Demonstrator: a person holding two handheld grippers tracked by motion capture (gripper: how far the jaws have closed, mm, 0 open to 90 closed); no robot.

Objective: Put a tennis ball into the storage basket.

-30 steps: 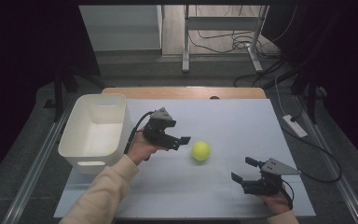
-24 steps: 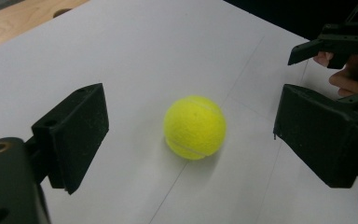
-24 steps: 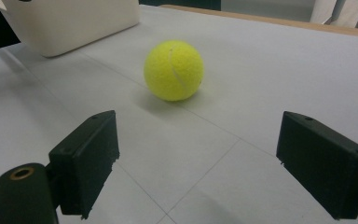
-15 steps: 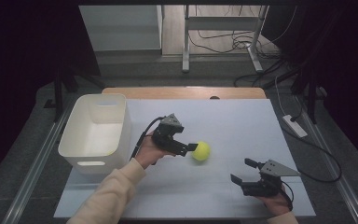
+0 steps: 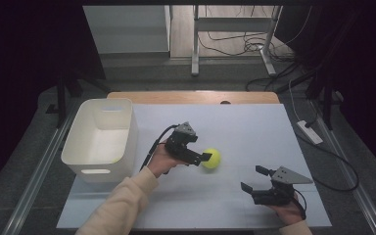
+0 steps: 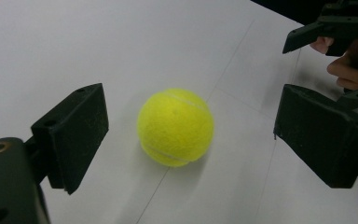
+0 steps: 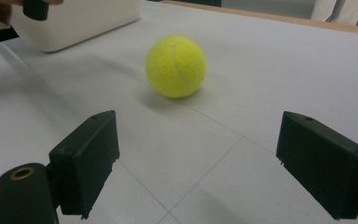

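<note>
At the far left of the white table (image 5: 235, 122) stands a white bin (image 5: 100, 139), with a small patch of yellow showing at its bottom. Right of it, the left gripper (image 5: 201, 157) reaches toward the tennis ball (image 5: 210, 158), its jaws apart with the ball just ahead of them and no pad touching it. The ball rests on the table near the middle. Farther right, at the near edge and well apart from the ball, the right gripper (image 5: 254, 180) rests low, its jaws wide apart and empty.
</note>
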